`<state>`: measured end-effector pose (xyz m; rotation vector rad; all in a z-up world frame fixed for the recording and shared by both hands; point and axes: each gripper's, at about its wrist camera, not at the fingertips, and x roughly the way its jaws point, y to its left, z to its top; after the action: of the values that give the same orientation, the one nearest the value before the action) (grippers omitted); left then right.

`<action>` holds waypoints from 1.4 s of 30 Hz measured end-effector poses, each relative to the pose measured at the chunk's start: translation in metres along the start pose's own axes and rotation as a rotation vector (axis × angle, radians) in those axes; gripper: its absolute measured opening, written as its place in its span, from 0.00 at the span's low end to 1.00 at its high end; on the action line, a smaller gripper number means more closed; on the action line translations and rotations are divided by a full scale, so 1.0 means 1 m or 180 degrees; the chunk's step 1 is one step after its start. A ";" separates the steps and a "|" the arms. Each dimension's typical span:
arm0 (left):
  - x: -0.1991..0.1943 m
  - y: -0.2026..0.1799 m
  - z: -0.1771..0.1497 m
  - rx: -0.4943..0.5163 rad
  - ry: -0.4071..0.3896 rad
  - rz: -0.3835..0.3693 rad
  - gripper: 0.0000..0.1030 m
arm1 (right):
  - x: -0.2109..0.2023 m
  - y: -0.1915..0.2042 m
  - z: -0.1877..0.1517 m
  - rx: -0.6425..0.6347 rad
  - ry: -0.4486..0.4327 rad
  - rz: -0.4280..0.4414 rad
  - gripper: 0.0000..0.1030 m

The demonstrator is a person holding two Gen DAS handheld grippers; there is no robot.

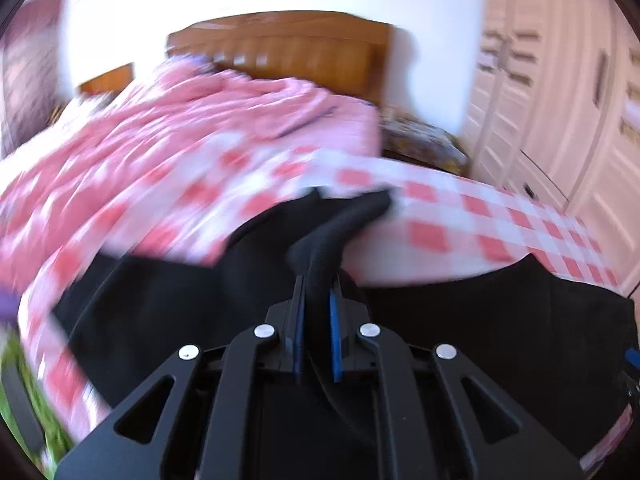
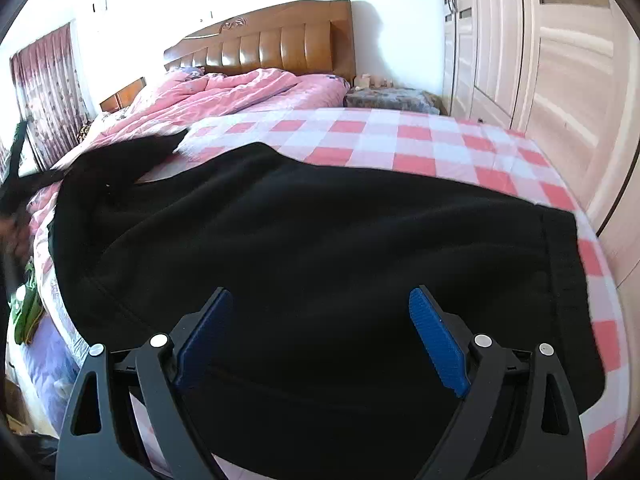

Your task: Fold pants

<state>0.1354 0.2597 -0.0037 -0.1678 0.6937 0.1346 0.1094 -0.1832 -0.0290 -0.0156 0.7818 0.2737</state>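
Progress: we judged the fold barely begun; the pants (image 2: 320, 248) lay spread, unfolded, across the checked sheet (image 2: 440, 140) of the bed.
Left tool (image 1: 316, 280): pinched tight on a ridge of black cloth, which rose between its pads.
Right tool (image 2: 320, 300): jaws wide, holding nothing, over the pants near the waistband.
Left to do: we reckoned every fold remained.
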 end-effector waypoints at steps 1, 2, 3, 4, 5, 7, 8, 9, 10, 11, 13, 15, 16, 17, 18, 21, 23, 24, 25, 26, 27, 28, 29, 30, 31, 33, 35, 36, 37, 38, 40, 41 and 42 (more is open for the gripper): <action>-0.006 0.011 -0.011 -0.0059 0.0029 0.0036 0.08 | 0.003 0.002 -0.001 0.0006 0.0020 0.0015 0.85; -0.010 0.027 -0.028 -0.0118 0.0077 0.0049 0.08 | 0.005 0.004 -0.002 0.0008 0.0038 0.0031 0.85; -0.011 0.036 -0.039 -0.0142 0.0111 0.0048 0.08 | 0.008 0.007 -0.003 0.0001 0.0065 0.0057 0.85; -0.009 0.047 -0.053 -0.0163 0.0186 0.0022 0.08 | 0.010 0.011 -0.004 -0.0014 0.0086 0.0071 0.85; -0.006 0.055 -0.064 -0.0170 0.0254 0.0018 0.08 | 0.012 0.016 -0.004 -0.0043 0.0106 0.0080 0.85; 0.000 0.060 -0.079 -0.0112 0.0330 0.0097 0.14 | 0.012 0.025 -0.002 -0.0111 0.0116 0.0106 0.85; -0.001 0.059 -0.081 -0.0080 0.0299 0.0131 0.17 | 0.010 0.032 0.000 -0.0170 0.0104 0.0118 0.85; -0.005 0.057 -0.081 -0.0027 0.0256 0.0258 0.36 | 0.009 0.036 0.001 -0.0209 0.0089 0.0120 0.85; -0.008 0.056 -0.080 -0.0008 0.0256 0.0356 0.63 | 0.007 0.040 0.002 -0.0255 0.0071 0.0116 0.85; -0.015 0.053 -0.075 0.0008 0.0219 0.0469 0.70 | 0.006 0.043 0.004 -0.0292 0.0055 0.0107 0.85; -0.042 0.043 -0.063 0.0127 -0.0069 0.0524 0.82 | 0.005 0.045 0.008 -0.0289 0.0031 0.0113 0.85; -0.054 0.027 -0.050 0.0358 -0.0212 0.0533 0.90 | 0.009 0.047 0.012 -0.0234 0.0022 0.0171 0.85; -0.054 0.012 -0.039 0.0566 -0.0243 0.0534 0.91 | 0.011 0.049 0.014 -0.0212 0.0024 0.0198 0.85; -0.048 -0.002 -0.030 0.0760 -0.0227 0.0536 0.91 | 0.014 0.052 0.016 -0.0205 0.0034 0.0222 0.85; -0.039 -0.014 -0.024 0.0921 -0.0174 0.0541 0.91 | 0.017 0.057 0.017 -0.0213 0.0045 0.0251 0.85; 0.020 -0.049 -0.001 0.1416 0.0213 0.0343 0.90 | 0.016 0.070 0.017 -0.0328 0.0045 0.0316 0.85; 0.056 -0.068 0.003 0.1785 0.0495 0.0317 0.86 | 0.012 0.074 0.015 -0.0445 0.0020 0.0275 0.85; 0.064 -0.073 0.002 0.1891 0.0558 0.0298 0.83 | 0.011 0.073 0.015 -0.0458 0.0011 0.0253 0.85; 0.078 -0.079 0.004 0.2024 0.0676 0.0275 0.82 | 0.010 0.070 0.015 -0.0440 0.0006 0.0234 0.85; 0.088 -0.081 0.005 0.2076 0.0761 0.0285 0.79 | 0.010 0.064 0.015 -0.0375 0.0006 0.0228 0.85; 0.098 -0.080 0.004 0.2076 0.0850 0.0290 0.65 | 0.010 0.060 0.015 -0.0321 0.0009 0.0228 0.85; 0.107 -0.075 0.006 0.2008 0.0964 0.0209 0.55 | 0.011 0.056 0.015 -0.0258 0.0018 0.0225 0.85; 0.108 -0.070 0.009 0.1889 0.0994 0.0065 0.51 | 0.013 0.052 0.014 -0.0189 0.0036 0.0223 0.85; 0.105 -0.064 0.011 0.1790 0.0987 -0.0019 0.35 | 0.014 0.049 0.014 -0.0156 0.0051 0.0227 0.85; 0.095 -0.055 0.016 0.1648 0.0856 -0.0075 0.18 | 0.016 0.048 0.014 -0.0141 0.0062 0.0232 0.85; 0.070 -0.030 0.027 0.1148 0.0560 -0.0333 0.16 | 0.018 0.050 0.015 -0.0177 0.0078 0.0247 0.85; 0.039 0.006 0.037 0.0646 0.0211 -0.0524 0.16 | 0.019 0.054 0.018 -0.0255 0.0072 0.0264 0.85; 0.026 0.023 0.040 0.0445 0.0081 -0.0588 0.16 | 0.019 0.059 0.021 -0.0316 0.0064 0.0291 0.85; 0.008 0.053 0.041 0.0118 -0.0085 -0.0660 0.16 | 0.021 0.063 0.024 -0.0370 0.0057 0.0315 0.85; -0.004 0.075 0.040 -0.0095 -0.0181 -0.0677 0.16 | 0.022 0.067 0.028 -0.0431 0.0054 0.0334 0.85; -0.023 0.128 0.027 -0.0521 -0.0335 -0.0532 0.16 | 0.028 0.082 0.039 -0.0613 0.0044 0.0371 0.85; -0.024 0.148 0.020 -0.0691 -0.0324 -0.0450 0.16 | 0.031 0.089 0.045 -0.0710 0.0035 0.0402 0.85; -0.022 0.166 0.011 -0.0842 -0.0277 -0.0423 0.16 | 0.036 0.100 0.053 -0.0840 0.0016 0.0451 0.85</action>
<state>0.0963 0.4225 0.0007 -0.4580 0.5743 0.1054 0.1456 -0.0725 -0.0071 -0.2103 0.7486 0.5103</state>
